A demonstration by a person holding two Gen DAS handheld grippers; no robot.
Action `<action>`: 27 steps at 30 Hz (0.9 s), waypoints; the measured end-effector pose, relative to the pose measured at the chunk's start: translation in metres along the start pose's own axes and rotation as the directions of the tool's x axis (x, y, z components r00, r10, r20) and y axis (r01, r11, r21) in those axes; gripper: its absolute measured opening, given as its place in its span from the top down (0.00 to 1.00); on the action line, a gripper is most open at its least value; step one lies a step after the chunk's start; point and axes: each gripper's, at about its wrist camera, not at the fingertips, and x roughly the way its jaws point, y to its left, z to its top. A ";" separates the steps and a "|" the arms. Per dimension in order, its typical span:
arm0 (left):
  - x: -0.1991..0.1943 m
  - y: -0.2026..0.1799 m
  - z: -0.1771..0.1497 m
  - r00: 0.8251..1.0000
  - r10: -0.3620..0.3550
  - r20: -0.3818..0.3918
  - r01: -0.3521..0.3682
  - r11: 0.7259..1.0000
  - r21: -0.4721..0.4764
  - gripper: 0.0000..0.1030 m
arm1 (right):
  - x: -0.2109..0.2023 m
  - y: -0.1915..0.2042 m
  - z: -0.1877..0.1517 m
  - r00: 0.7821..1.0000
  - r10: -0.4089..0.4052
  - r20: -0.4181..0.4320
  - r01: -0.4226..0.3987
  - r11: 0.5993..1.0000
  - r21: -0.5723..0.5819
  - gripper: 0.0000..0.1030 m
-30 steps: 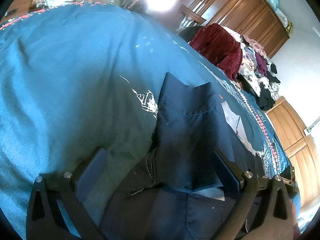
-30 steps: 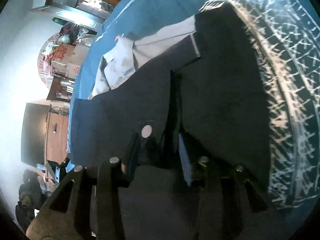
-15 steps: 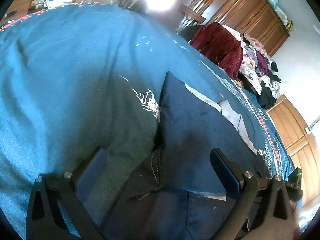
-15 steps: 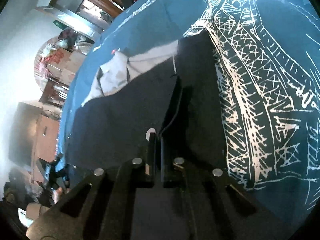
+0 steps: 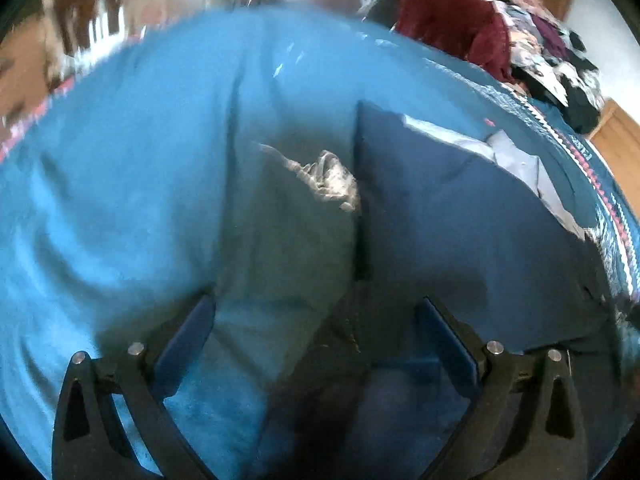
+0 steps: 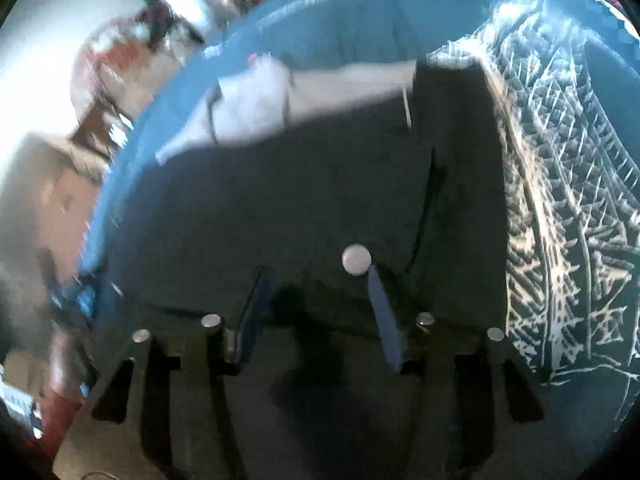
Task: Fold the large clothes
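Wooden wardrobe panels [image 5: 616,136] and pale walls bound the room, though both views are motion-blurred. A broad teal bedspread with a white line pattern and a red-and-white border [image 5: 132,184] covers the bed and serves as the work surface. At its far side lies a heap of loose clothes, with a dark red garment [image 5: 452,28] foremost and mixed patterned pieces behind it. A brown cardboard box [image 6: 116,56] shows in the right wrist view beyond the bed edge; its contents cannot be made out. No other container can be identified.

The large dark navy garment with a pale grey lining [image 5: 452,216] lies flat on the bedspread. In the left wrist view its long axis runs from beside the gripper away and to the right, its straight left edge leads away from the camera, and the grey lining [image 5: 516,160] is exposed along the far right edge. In the right wrist view the same garment [image 6: 320,184] fills the middle, with the lining at the far end and a round white button [image 6: 356,259] at the near end.

The left gripper [image 5: 316,312] stands wide apart, its blue pads [image 5: 188,340] straddling the garment's near left edge, one over bedspread and one over navy cloth; nothing is between them. The right gripper [image 6: 316,280] is parted to a moderate gap just above the garment's near edge, the button just beside its right pad [image 6: 384,316]. Contact with the cloth cannot be determined.
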 end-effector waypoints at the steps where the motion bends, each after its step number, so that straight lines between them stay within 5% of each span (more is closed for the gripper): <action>1: -0.004 -0.001 0.001 1.000 0.021 -0.007 -0.021 1.000 0.010 0.08 | -0.012 -0.001 -0.003 1.000 -0.007 -0.005 0.007 1.000 0.007 0.52; 4: -0.029 0.007 -0.006 0.999 0.045 -0.004 -0.045 0.998 0.037 0.07 | -0.061 -0.007 -0.021 0.999 0.041 0.028 -0.042 0.999 0.027 0.34; 7: -0.068 0.038 -0.034 0.999 -0.037 0.028 0.037 0.999 -0.006 0.02 | -0.114 -0.023 -0.066 0.998 0.022 0.058 -0.024 0.999 0.030 0.13; 12: -0.108 0.057 -0.096 0.995 -0.096 0.037 0.097 0.995 -0.028 0.02 | -0.149 -0.045 -0.170 0.979 -0.201 0.034 0.196 0.975 0.102 0.14; 16: -0.148 0.026 -0.119 0.991 -0.048 0.124 0.045 0.999 0.021 0.01 | -0.169 -0.024 -0.217 0.924 -0.360 0.128 0.352 0.933 0.076 0.12; 20: -0.152 -0.020 -0.131 0.987 0.072 0.146 -0.093 0.985 0.146 0.00 | -0.166 -0.020 -0.232 0.889 -0.430 0.158 0.431 0.902 0.029 0.08; 27: -0.097 -0.016 -0.153 0.995 0.098 0.031 -0.102 0.985 0.137 0.00 | -0.144 -0.028 -0.239 0.842 -0.525 0.122 0.531 0.847 -0.021 0.05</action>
